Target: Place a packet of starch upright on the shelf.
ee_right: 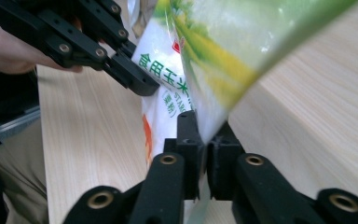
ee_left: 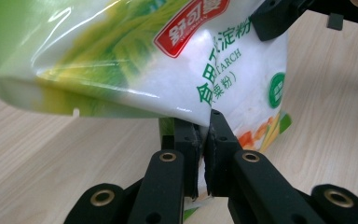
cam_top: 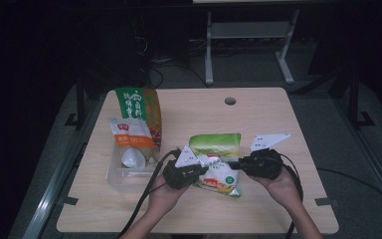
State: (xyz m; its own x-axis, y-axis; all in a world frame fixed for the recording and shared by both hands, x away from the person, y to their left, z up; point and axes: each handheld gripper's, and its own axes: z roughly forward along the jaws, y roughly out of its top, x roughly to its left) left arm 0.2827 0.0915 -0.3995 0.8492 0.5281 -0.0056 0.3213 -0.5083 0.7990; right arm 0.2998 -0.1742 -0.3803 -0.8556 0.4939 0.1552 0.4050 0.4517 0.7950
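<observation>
Starch bag held between two grippers near the desk's front edge.
Left gripper (cam_top: pixel 195 172) and right gripper (cam_top: pixel 243 164) each clamp the soft, slippery starch bag (cam_top: pixel 218 172) by opposite edges; it sags, so grip the seams.

A: Setting check, high view. What carries everything?

B: A light wood-grain surface (cam_top: pixel 258 114) with rounded corners and a round cable hole (cam_top: pixel 230 101) near its far edge. The grain reads clearly in both gripper views as pale planks.

A: Floor?

B: Grey floor (cam_top: pixel 328 89), dim. Dark cables (cam_top: pixel 169 74) trail across it beyond the far edge.

A: Furniture behind?

B: A white metal frame (cam_top: pixel 248 45), two legs with splayed feet and a crossbar. Dark stands (cam_top: pixel 350 94) sit at right; another at left.

A: Sides?

B: A grey metal rail (cam_top: pixel 54 184) runs along the left side.

A: Light?

B: Room dark at the edges, left side nearly black; the surface is the brightest area.
</observation>
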